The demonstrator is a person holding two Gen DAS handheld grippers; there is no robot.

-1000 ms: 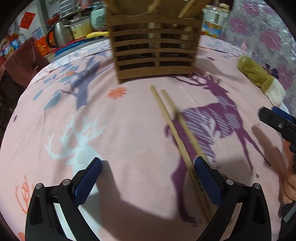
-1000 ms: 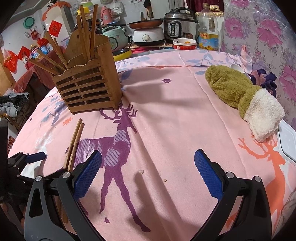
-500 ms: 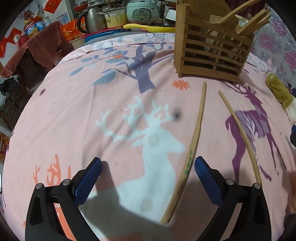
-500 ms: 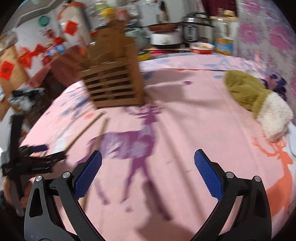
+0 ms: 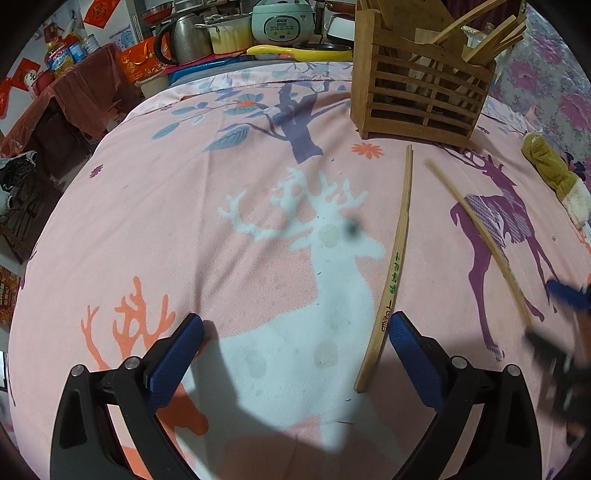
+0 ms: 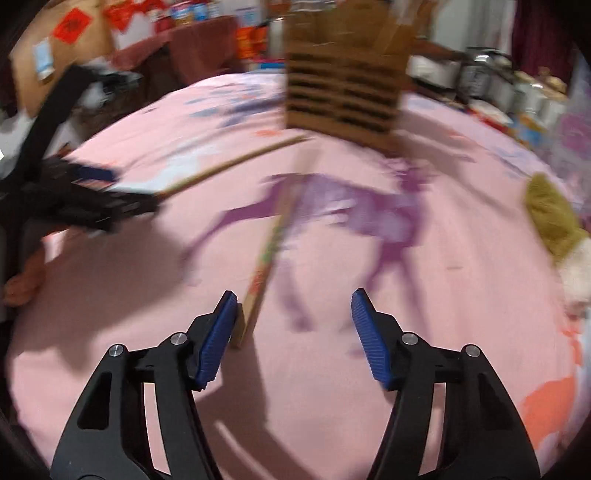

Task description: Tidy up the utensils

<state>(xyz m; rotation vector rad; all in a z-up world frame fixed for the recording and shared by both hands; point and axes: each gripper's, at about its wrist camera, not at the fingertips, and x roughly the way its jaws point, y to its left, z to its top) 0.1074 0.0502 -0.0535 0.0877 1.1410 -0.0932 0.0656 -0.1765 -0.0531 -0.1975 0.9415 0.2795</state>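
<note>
Two wooden chopsticks lie apart on the pink deer-print cloth. One chopstick (image 5: 395,273) has its near end just inside the right finger of my open, empty left gripper (image 5: 295,347). The second chopstick (image 5: 480,236) lies to its right; in the blurred right wrist view this chopstick (image 6: 275,232) ends just inside the left finger of my open, empty right gripper (image 6: 291,317). The slatted wooden utensil holder (image 5: 417,99) stands beyond them, with several chopsticks in it. The right gripper shows blurred at the left wrist view's right edge (image 5: 565,321).
An olive and white plush mitt (image 5: 554,177) lies at the right side of the table. Pots, a kettle and a rice cooker (image 5: 280,20) stand behind the table. The table edge curves away on the left, with dark clutter beyond.
The two chopsticks, side by side a second ago, now lie apart. My right gripper has swung left and down to the second chopstick's near end. My left gripper has shifted left.
</note>
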